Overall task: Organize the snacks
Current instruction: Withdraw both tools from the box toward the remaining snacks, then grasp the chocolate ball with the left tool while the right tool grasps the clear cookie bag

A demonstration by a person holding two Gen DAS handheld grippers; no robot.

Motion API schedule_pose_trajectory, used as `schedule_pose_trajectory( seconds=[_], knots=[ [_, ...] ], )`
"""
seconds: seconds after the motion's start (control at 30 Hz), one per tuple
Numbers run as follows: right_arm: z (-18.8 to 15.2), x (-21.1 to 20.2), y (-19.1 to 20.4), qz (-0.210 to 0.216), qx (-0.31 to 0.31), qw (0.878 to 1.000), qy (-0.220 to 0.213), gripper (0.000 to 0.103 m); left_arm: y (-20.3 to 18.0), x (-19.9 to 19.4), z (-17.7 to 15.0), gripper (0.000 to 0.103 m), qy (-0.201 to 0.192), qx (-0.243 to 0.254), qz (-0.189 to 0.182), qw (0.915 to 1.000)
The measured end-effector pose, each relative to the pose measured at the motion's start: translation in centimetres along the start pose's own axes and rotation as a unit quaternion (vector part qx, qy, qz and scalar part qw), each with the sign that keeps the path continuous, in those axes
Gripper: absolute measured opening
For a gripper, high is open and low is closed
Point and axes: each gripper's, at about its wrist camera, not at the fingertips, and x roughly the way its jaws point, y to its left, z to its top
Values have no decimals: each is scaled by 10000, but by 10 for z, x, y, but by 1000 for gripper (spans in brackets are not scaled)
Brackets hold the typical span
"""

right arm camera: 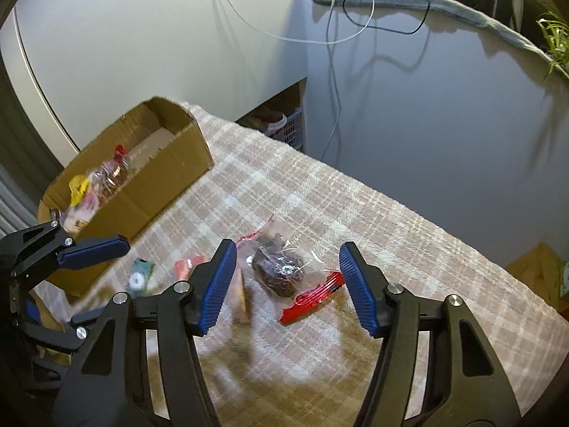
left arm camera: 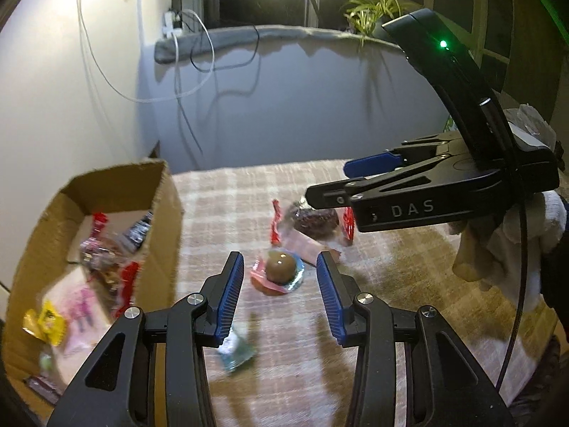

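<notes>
On the plaid cloth lies a round chocolate snack [left arm camera: 281,267] in a pink and teal wrapper. My left gripper [left arm camera: 280,259] hovers over it, open, its blue pads on either side and not touching it. Just behind lies a clear bag of dark pieces with red ends [left arm camera: 314,222] [right arm camera: 281,274]. My right gripper [right arm camera: 288,249] [left arm camera: 327,179] stands open above that bag with nothing held. A small teal packet [left arm camera: 236,354] [right arm camera: 140,275] lies near the left gripper [right arm camera: 99,281]. The cardboard box [left arm camera: 163,220] [right arm camera: 160,185] at the left holds several wrapped snacks.
A flat pink wrapper [left arm camera: 306,245] lies between the two snacks. A gloved hand [left arm camera: 505,245] holds the right gripper. The table [right arm camera: 391,220] backs onto a wall with hanging cables [right arm camera: 334,71]. A plant [left arm camera: 373,10] stands on the sill, and a white basket [right arm camera: 288,128] sits below.
</notes>
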Motion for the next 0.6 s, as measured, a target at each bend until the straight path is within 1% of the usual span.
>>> schedule_pose_trajectory(
  seconds=[0.2, 0.27, 0.3, 0.6],
  knots=[
    [-1, 20, -6, 175, -86, 9997, 149, 63, -3, 23, -1, 39, 271, 21, 73, 9996],
    [-2, 25, -6, 217, -135, 9995, 188, 62, -5, 30, -2, 36, 359, 40, 111, 9993],
    [-2, 27, -6, 275, -154, 9993, 198, 62, -5, 33, -1, 36, 379, 42, 122, 9992],
    [-4, 33, -7, 519, -269, 9980, 238, 62, -7, 52, 0, 35, 579, 78, 156, 9982]
  ],
)
